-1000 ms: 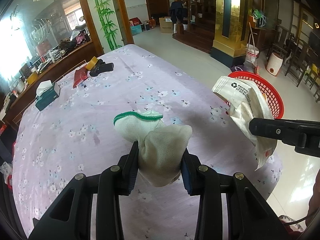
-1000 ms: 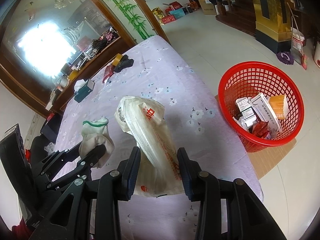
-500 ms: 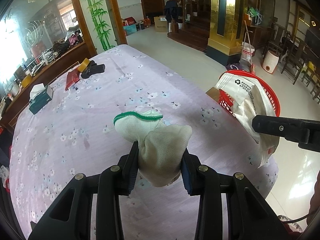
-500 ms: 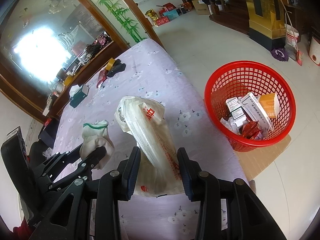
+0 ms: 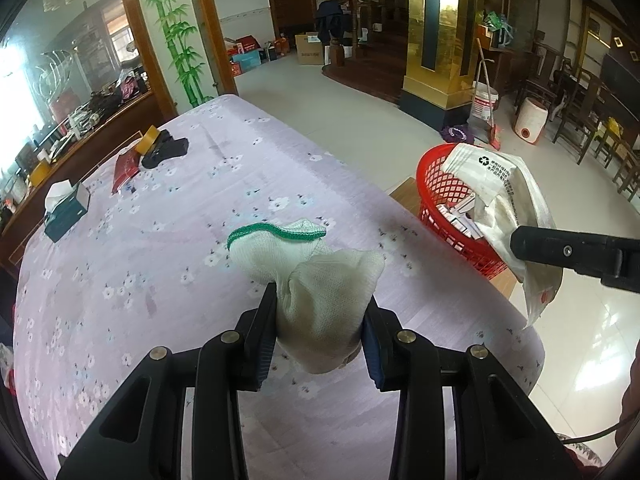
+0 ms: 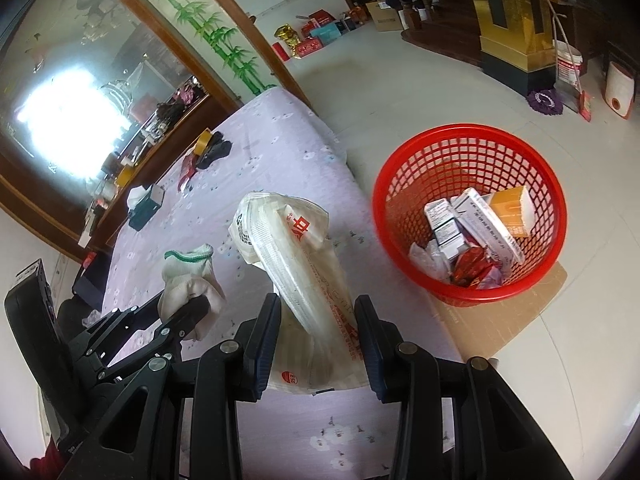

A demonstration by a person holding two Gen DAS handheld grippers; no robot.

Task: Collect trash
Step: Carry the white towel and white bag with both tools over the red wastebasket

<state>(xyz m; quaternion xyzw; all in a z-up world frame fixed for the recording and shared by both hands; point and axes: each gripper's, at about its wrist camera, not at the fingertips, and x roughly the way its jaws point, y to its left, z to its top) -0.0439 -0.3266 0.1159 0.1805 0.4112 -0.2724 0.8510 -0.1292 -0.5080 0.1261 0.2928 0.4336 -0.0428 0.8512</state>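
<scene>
My left gripper (image 5: 320, 320) is shut on a white knitted glove with a green cuff (image 5: 308, 276), held above the lilac flowered table (image 5: 160, 260). In the right wrist view that glove (image 6: 192, 276) and the left gripper (image 6: 192, 308) hang at lower left. A crumpled white plastic bag with red print (image 6: 304, 280) is pinched between the pads of my right gripper (image 6: 318, 320), over the table's near edge. The left wrist view shows this bag (image 5: 504, 208) dangling in front of the red mesh basket (image 5: 440, 196). On the floor to the right, the basket (image 6: 408, 184) holds several boxes and wrappers.
At the table's far end lie a tissue box (image 5: 66, 208), a red packet (image 5: 124, 168), a tape roll (image 5: 146, 145) and a black item (image 5: 166, 153). A cardboard sheet (image 6: 500, 320) lies under the basket. A gold pillar (image 5: 440, 40), stairs and chairs stand beyond the tiled floor.
Both grippers have drifted sideways toward the basket with their loads. The basket now sits nearer and larger in the right wrist view, and more floor shows in the left wrist view.
</scene>
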